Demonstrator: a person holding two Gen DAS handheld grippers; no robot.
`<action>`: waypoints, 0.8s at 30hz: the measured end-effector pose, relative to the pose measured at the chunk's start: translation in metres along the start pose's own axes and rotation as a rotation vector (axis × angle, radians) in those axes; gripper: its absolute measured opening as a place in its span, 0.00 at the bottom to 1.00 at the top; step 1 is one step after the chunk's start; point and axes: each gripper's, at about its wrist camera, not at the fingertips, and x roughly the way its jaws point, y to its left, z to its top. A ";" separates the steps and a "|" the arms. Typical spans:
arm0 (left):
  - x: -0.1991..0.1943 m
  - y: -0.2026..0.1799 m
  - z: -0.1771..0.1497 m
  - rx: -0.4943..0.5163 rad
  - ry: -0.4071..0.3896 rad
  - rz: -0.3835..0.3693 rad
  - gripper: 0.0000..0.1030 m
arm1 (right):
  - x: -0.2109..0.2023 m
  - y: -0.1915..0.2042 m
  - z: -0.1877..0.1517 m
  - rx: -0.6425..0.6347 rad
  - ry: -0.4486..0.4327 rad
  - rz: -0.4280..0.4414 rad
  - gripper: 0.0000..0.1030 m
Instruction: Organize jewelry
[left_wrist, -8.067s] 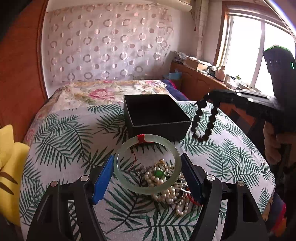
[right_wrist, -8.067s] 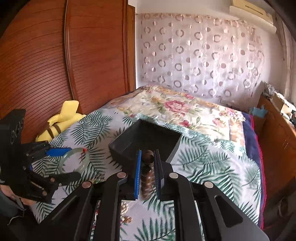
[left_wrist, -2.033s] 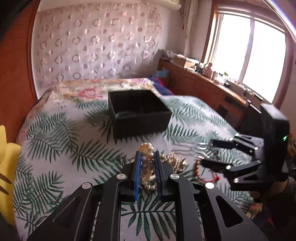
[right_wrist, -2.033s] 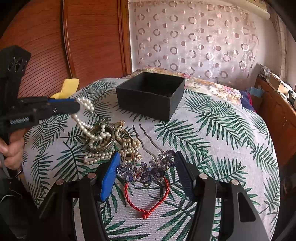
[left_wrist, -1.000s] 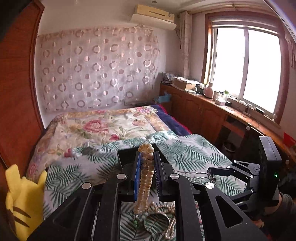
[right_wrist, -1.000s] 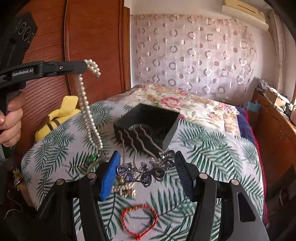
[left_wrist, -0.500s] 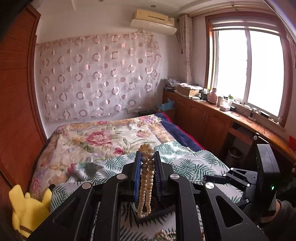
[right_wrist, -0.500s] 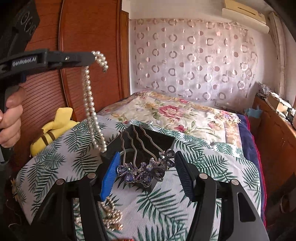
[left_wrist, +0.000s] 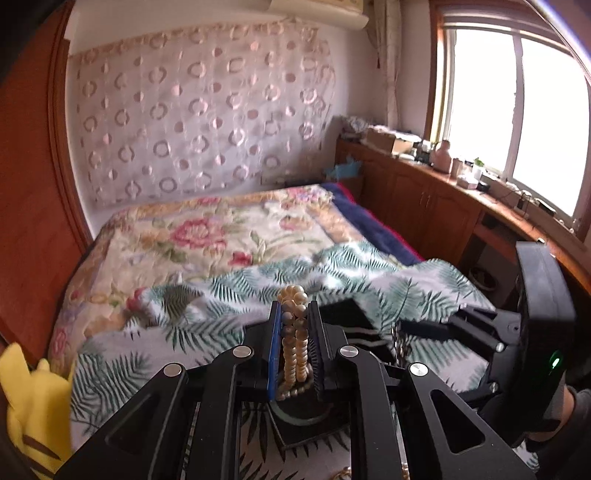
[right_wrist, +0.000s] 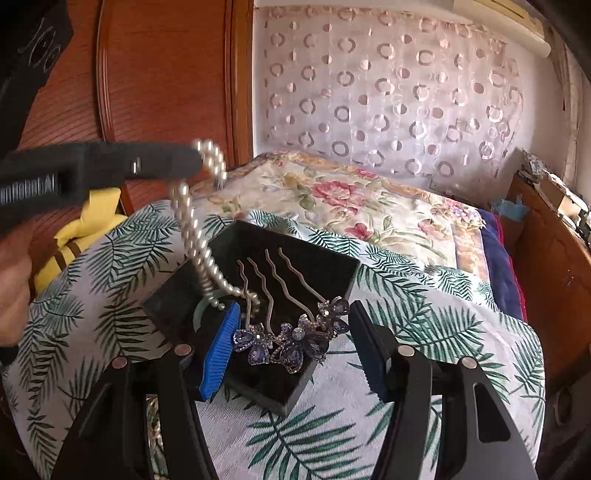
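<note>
Right wrist view first: we see the right claw (right_wrist: 291, 347) with its blue pads pressing the two ends of a jewelled hair comb (right_wrist: 291, 341), purple stones nearest us and four wavy prongs pointing away over the black box (right_wrist: 295, 391). We note the comb is held above the open box, which sits on the leaf-print cloth (right_wrist: 443, 332) covering the table. Inside the box, just left of the comb, we make out an arc of a pale green bangle (right_wrist: 201, 312). From the left of that view the left claw (right_wrist: 195, 157) reaches in, blurred, clamped on a pearl necklace (right_wrist: 195, 236) whose strand hangs down with its lower end reaching into the box beside the prongs. At the bottom left edge we see a few more pearls lying on the cloth, too cut off to identify further. Left wrist view confirms this: the pearls are pinched between the nearly closed pads, a loop of beads standing above the tips and the strand dropping toward the box below. To the right in that view sits the right claw's body with a green light. Farther off we record a yellow plush toy (left_wrist: 35, 410) at left, a floral bedspread (left_wrist: 207, 236), a circle-patterned curtain (left_wrist: 199, 125) and a bright window (left_wrist: 517, 118).
</note>
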 end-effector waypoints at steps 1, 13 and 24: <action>0.004 0.001 -0.004 -0.008 0.010 0.000 0.13 | 0.003 0.001 0.001 -0.002 0.007 -0.001 0.61; 0.023 0.007 -0.030 -0.017 0.071 -0.009 0.13 | 0.009 0.003 0.005 0.005 -0.004 0.033 0.65; 0.026 -0.001 -0.039 -0.011 0.080 -0.024 0.34 | -0.044 -0.006 -0.029 0.051 -0.039 0.033 0.65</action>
